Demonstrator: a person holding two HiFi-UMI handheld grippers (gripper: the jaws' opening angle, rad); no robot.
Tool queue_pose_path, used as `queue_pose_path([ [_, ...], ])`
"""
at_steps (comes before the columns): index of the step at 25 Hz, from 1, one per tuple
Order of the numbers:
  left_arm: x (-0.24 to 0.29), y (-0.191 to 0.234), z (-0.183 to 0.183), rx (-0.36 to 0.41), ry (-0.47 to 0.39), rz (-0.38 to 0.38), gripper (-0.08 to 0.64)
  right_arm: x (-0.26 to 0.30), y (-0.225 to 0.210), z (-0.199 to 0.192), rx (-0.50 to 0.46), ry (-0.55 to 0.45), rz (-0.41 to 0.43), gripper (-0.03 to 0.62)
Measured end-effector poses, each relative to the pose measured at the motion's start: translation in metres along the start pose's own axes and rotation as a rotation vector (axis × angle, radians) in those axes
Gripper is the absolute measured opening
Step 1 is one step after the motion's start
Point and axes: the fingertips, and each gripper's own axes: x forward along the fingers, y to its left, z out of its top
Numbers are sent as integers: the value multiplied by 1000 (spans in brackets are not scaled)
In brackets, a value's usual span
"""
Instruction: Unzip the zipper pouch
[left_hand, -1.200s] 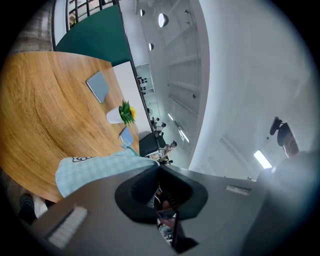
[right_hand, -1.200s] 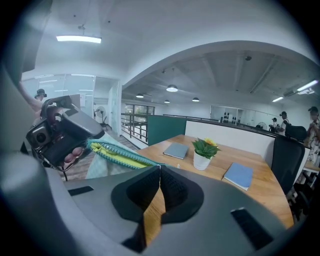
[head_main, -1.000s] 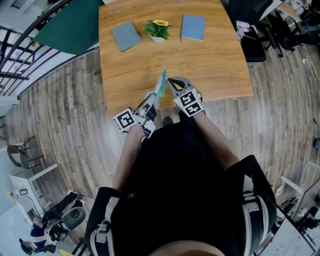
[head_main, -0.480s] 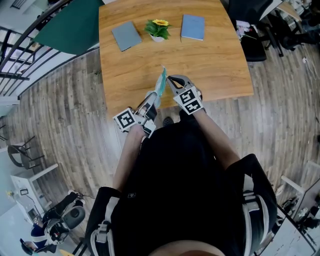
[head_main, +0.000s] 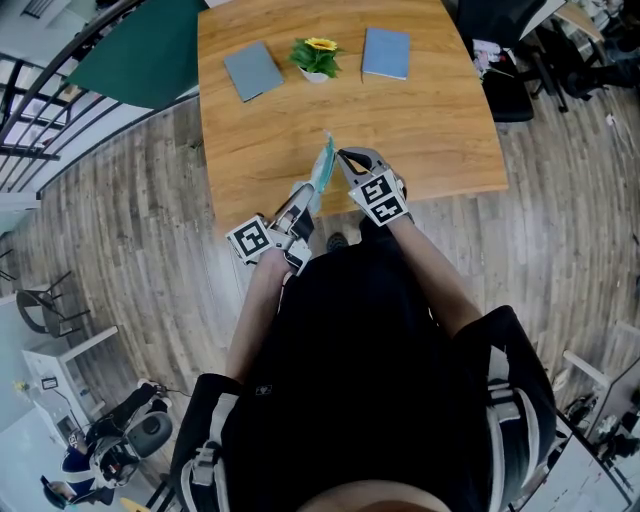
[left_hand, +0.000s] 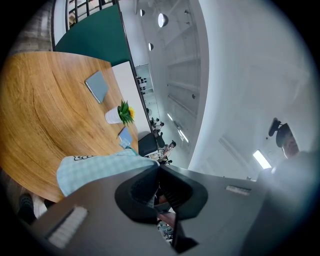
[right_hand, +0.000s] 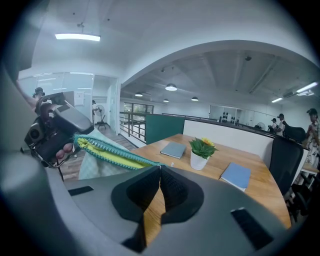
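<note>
Wooden table (head_main: 430, 130) bears grey notebook (head_main: 252, 71), potted plant (head_main: 316, 58), blue notebook (head_main: 385, 54), row near far edge

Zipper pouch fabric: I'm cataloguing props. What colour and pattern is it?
The zipper pouch is a pale blue-green check, clearest in the left gripper view.

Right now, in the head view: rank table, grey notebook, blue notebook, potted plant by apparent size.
1. table, by far the largest.
2-3. grey notebook and blue notebook: they look alike, so no ranking.
4. potted plant, the smallest.
</note>
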Motion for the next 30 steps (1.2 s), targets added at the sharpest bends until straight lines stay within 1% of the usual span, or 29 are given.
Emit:
queue_pose_path([
  [6, 1, -1, -2, -5, 3, 1, 2, -1, -5, -3, 2, 8, -9, 6],
  [19, -1, -2, -1, 7, -2, 6, 2, 2, -6, -5, -3, 13, -6, 6],
  [23, -2, -2, -3, -2, -7, 3, 2, 1, -10, -8, -7, 17, -12, 6],
  [30, -1, -2, -3, 4, -6, -4, 2, 2, -14, -11, -1, 23, -17, 6],
])
